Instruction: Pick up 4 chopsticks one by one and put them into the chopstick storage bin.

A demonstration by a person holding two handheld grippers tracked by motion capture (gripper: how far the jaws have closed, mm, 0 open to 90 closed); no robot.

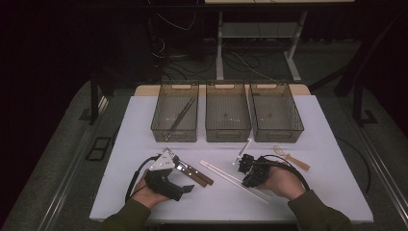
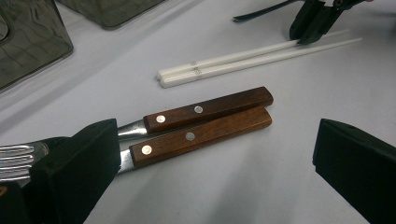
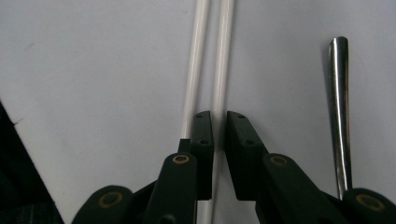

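Two slim white chopsticks (image 3: pixel 219 56) lie side by side mid-tabletop (image 1: pixel 308 192), at five o'clock from the three bins (image 1: pixel 227 115). The right tongs (image 3: pixel 219 128) pinch one chopstick; the left tongs (image 2: pixel 215 163) stand spread by two wood-handled utensils (image 2: pixel 205 123).

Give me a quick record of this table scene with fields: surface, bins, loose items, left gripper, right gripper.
surface: white table
bins: three grey bins in a row at the far edge; left bin holds dark chopsticks
loose items: two wooden-handled utensils, white chopsticks, metal handle
left gripper: open, over the wooden handles
right gripper: jaws nearly closed around one white chopstick
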